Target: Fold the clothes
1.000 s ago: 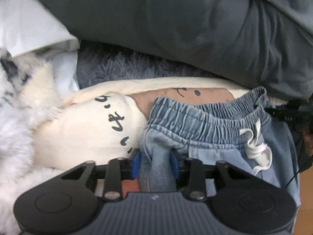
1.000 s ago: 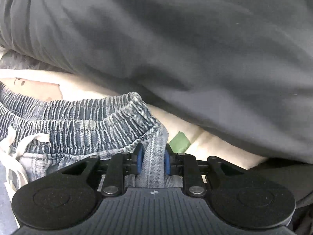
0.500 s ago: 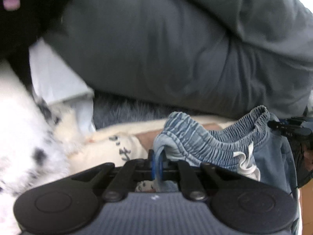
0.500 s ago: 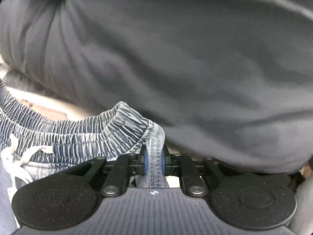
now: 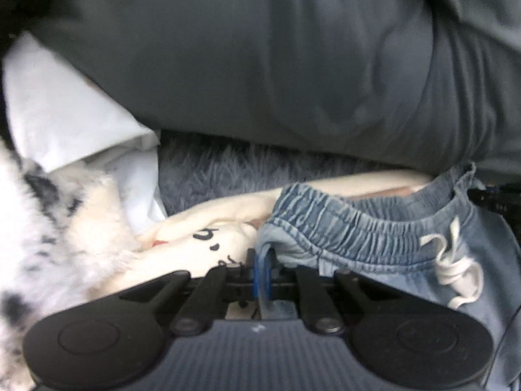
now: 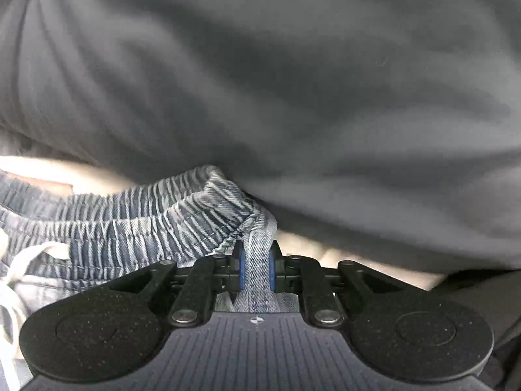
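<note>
The left gripper (image 5: pixel 262 272) is pinched tight on a thin fold at the left end of the shorts' (image 5: pixel 374 238) waistband, its blue pads nearly touching. The right gripper (image 6: pixel 255 268) clamps a thicker fold of denim at the waistband's other end, the cloth filling the gap between its pads. The shorts (image 6: pixel 130 224) are blue denim with a gathered elastic waist and a white drawstring (image 5: pixel 456 270) knotted near the right of the left view. The waistband spans between the two grippers. Under and behind it lies a cream garment (image 5: pixel 202 238) with black lettering. A grey fuzzy fabric (image 5: pixel 228 169) sits behind that, and a large dark grey cloth (image 6: pixel 260 81) fills the upper part of both views. White spotted fur (image 5: pixel 49 228) lies at far left.
</note>
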